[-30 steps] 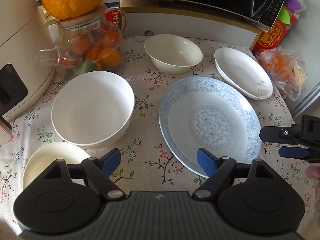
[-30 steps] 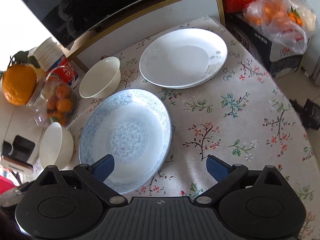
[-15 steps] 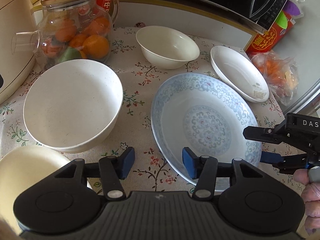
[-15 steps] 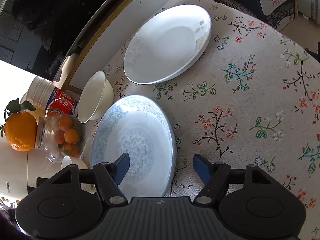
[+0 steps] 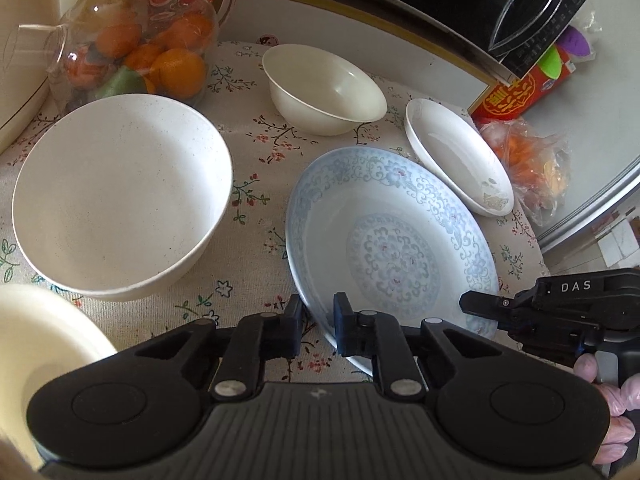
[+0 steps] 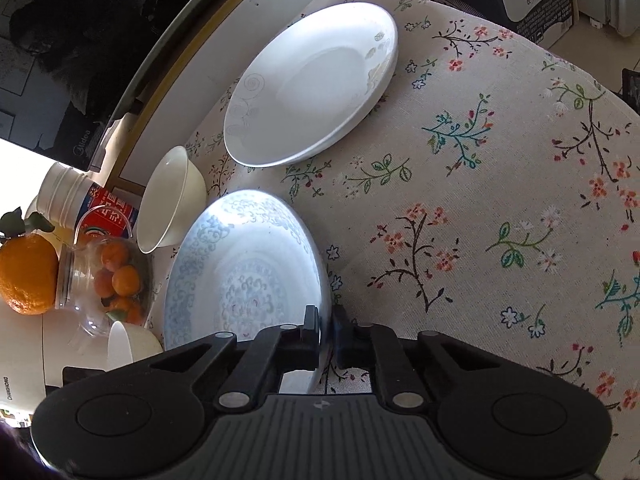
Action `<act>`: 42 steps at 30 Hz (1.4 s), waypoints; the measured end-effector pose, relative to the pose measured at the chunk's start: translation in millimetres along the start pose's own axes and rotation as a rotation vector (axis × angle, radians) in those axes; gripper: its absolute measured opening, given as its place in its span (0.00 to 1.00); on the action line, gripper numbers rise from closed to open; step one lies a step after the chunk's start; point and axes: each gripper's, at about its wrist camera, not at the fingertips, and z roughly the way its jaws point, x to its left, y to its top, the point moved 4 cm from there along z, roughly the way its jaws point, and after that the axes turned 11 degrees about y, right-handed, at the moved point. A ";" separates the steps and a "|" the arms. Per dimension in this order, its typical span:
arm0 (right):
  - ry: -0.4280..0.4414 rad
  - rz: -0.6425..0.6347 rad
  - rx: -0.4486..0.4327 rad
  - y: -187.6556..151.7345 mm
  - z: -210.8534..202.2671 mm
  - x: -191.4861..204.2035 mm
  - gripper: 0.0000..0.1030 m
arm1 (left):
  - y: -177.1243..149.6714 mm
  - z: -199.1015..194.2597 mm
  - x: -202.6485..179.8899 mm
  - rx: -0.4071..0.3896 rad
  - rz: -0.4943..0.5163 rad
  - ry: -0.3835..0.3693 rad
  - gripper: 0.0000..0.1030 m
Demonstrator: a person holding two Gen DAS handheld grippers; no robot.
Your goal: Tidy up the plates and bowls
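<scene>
Both grippers pinching the blue-patterned plate's rim

We had the blue-patterned plate [image 5: 394,256] mid-tablecloth [image 6: 500,200], left gripper [image 5: 316,326] and right gripper [image 6: 326,330] each clamped on its near rim; next, we judged, a level lift toward the white plate [image 6: 316,84].

Two close wrist views, shared blue plate [image 5: 394,248]

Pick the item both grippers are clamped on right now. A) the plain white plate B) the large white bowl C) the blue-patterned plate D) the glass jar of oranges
C: the left gripper and the right gripper each pinch the near rim of the blue-patterned plate, one at each side.
</scene>
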 end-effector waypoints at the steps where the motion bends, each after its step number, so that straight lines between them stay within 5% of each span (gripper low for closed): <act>1: -0.001 0.001 0.002 -0.4 -0.7 0.1 0.06 | 0.4 0.4 1.6 0.002 -0.010 -0.008 0.13; 35: -0.118 -0.023 0.119 -14.9 -30.2 -7.7 0.06 | -21.0 -6.3 -23.7 0.071 0.167 0.029 0.15; 39: -0.117 -0.031 0.128 -14.0 -31.2 -7.2 0.17 | -23.0 -13.2 -26.7 0.038 0.229 0.097 0.30; 42: -0.116 -0.062 0.129 -14.0 -36.3 -4.8 0.51 | -25.9 -22.8 -26.7 0.022 0.266 0.113 0.49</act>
